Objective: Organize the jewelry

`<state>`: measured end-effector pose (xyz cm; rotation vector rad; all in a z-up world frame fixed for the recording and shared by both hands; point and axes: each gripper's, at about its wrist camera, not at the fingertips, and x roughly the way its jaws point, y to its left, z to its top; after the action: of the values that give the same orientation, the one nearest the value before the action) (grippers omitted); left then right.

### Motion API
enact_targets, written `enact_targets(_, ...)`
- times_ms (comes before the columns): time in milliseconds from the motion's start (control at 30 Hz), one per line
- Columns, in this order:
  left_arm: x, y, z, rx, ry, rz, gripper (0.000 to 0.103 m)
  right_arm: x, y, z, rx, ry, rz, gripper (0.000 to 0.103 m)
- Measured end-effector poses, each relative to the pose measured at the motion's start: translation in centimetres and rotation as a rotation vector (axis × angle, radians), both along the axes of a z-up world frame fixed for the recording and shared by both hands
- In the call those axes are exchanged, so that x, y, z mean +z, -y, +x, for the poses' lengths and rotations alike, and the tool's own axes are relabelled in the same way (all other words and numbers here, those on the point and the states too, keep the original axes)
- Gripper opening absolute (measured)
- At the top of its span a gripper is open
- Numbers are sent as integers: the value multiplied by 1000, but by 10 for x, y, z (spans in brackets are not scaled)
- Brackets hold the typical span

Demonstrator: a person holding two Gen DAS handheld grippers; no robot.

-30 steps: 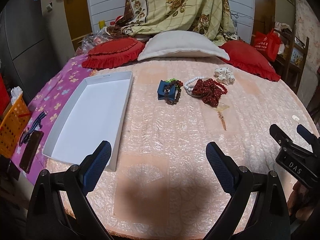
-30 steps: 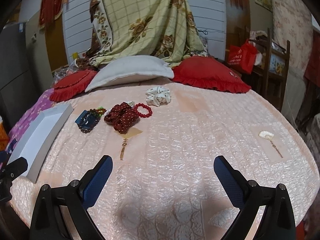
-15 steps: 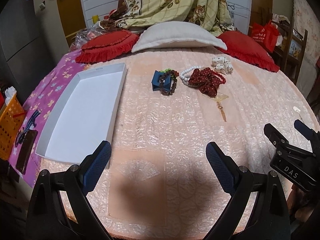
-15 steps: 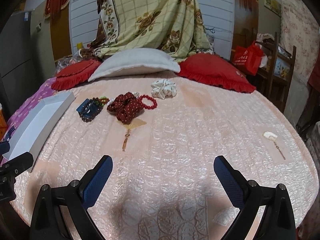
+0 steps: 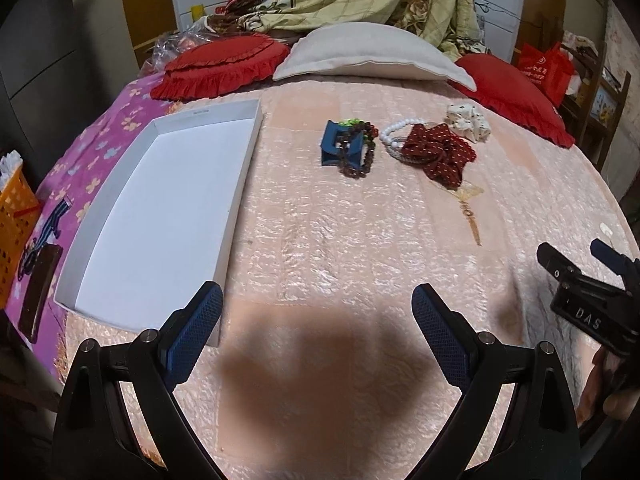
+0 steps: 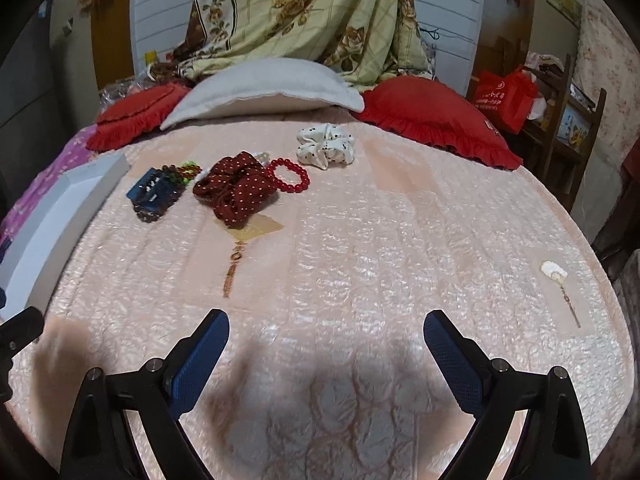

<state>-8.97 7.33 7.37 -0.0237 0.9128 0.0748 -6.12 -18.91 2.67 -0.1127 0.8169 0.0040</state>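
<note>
A white tray (image 5: 240, 152) lies empty on the bed's left side, also in the right wrist view (image 6: 60, 208). Past it lie a blue hair clip (image 5: 334, 148) under a dark bead bracelet (image 5: 362, 160), a white pearl bracelet (image 5: 394, 130), a dark red dotted scrunchie (image 5: 438, 152), a red bead bracelet (image 6: 290, 176), a white dotted scrunchie (image 6: 326, 146) and a fan-shaped gold hairpin (image 6: 252, 236). A white shell hairpin (image 6: 554, 272) lies far right. My left gripper (image 5: 318, 336) and right gripper (image 6: 326, 364) hover open and empty over the near bed.
Two red cushions (image 5: 224, 64) (image 6: 436, 116) and a white pillow (image 5: 372, 54) line the far side under a hanging floral blanket (image 6: 304, 12). An orange basket (image 5: 16, 216) stands off the bed's left edge. A red bag (image 6: 504, 92) sits on wooden furniture at right.
Both grippers have moved forward over the bed, so the tray and jewelry sit closer and larger. Both stay open and empty.
</note>
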Motion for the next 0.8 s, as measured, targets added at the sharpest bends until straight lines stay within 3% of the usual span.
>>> enact_targets(500,-3,-12,26,21,-11,2,96,0,-7,37,13,-20,-94,97)
enact_targets(733,6,-25,49,10,-12,-35,96,-4,0,55,17,-45,-55,97)
enact_targets(800,13,-31,62,-7,-14,-83,87,-3,6,64,19,-65,-6,97)
